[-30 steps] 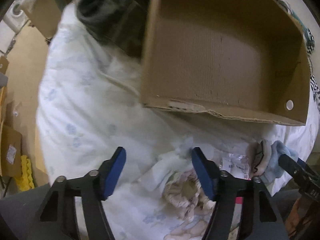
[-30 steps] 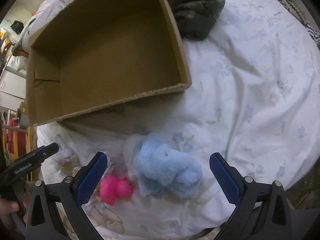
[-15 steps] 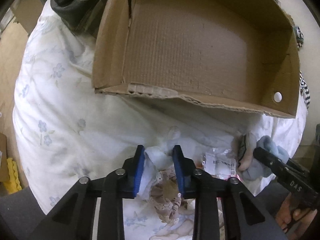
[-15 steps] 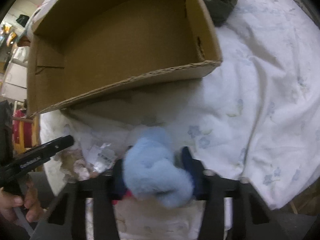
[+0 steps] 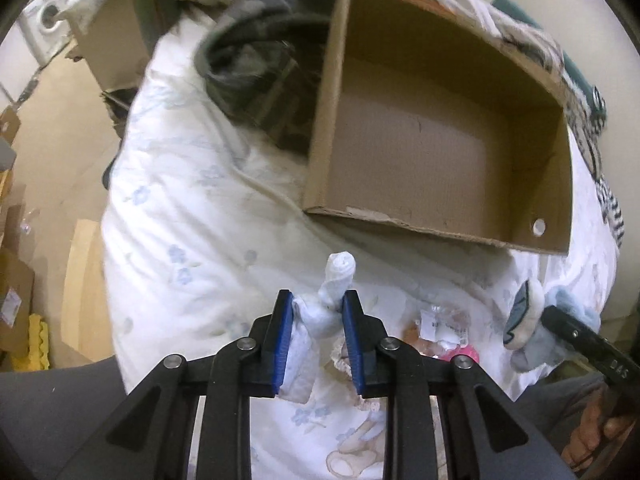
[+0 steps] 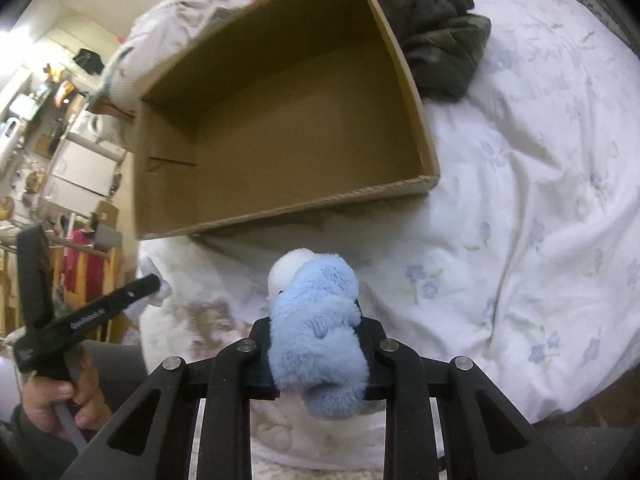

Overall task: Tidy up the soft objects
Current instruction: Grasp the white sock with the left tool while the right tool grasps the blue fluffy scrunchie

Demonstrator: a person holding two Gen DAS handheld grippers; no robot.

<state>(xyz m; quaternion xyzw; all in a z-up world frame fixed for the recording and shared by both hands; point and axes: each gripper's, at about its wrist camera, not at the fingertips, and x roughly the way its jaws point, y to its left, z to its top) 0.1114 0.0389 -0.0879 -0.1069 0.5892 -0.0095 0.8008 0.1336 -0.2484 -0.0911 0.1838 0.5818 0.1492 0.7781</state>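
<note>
My left gripper (image 5: 317, 300) is shut on a rolled white sock (image 5: 338, 270), held a little above the floral duvet (image 5: 180, 240). Beyond it stands an open cardboard box (image 5: 420, 152), bare inside. In the right wrist view, my right gripper (image 6: 316, 316) has its jaws closing on a fluffy blue plush toy (image 6: 324, 352) that fills the gap and hides the pads. This plush hangs just in front of the box (image 6: 280, 140). The left wrist view has the plush (image 5: 568, 300) at its right edge.
A dark green jacket (image 6: 440, 40) lies crumpled behind the box. On the duvet near me lie a plastic packet (image 5: 440, 320), a pink item (image 5: 460, 354) and a lacy cloth (image 5: 340, 356). The bed's edge drops to a floor with cardboard pieces (image 5: 16, 288) at left.
Both grippers went from open to shut, the left on the white sock and the right on the blue plush. Each has lifted its item off the duvet toward the box.
</note>
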